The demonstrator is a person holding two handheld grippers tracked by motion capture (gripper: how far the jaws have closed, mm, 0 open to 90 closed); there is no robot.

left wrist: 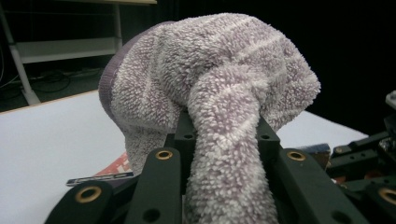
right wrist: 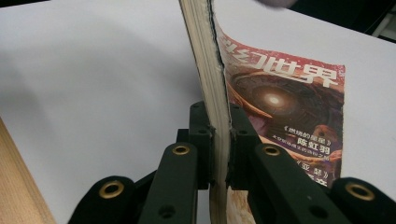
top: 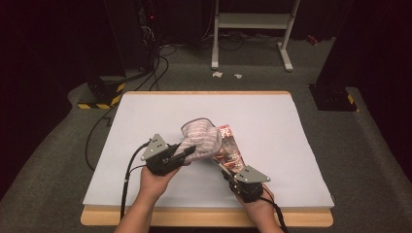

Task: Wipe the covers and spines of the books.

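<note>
Fluffy grey towel (left wrist: 219, 88) clamped in left hand-held gripper (left wrist: 223, 135), right hand-held gripper (right wrist: 219, 128) pinching magazine (right wrist: 285, 112), perhaps a paperback

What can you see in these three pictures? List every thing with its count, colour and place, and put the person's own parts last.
towel: one, fluffy pale grey-lilac with stripes, bunched above the table's middle, held by the left gripper
magazine: one, red-brown cover with printed characters, clamped by its pages, cover hanging open over the table
table: one, white top with a wooden edge, centre of the high view
metal stand: one, white, on the floor behind the table
paper scraps: two, white, on the grey floor by the stand
striped base: one, black and yellow, floor at far left
left gripper: one, black, shut on the towel
right gripper: one, black, shut on the magazine
hands: two, at the near table edge
</note>
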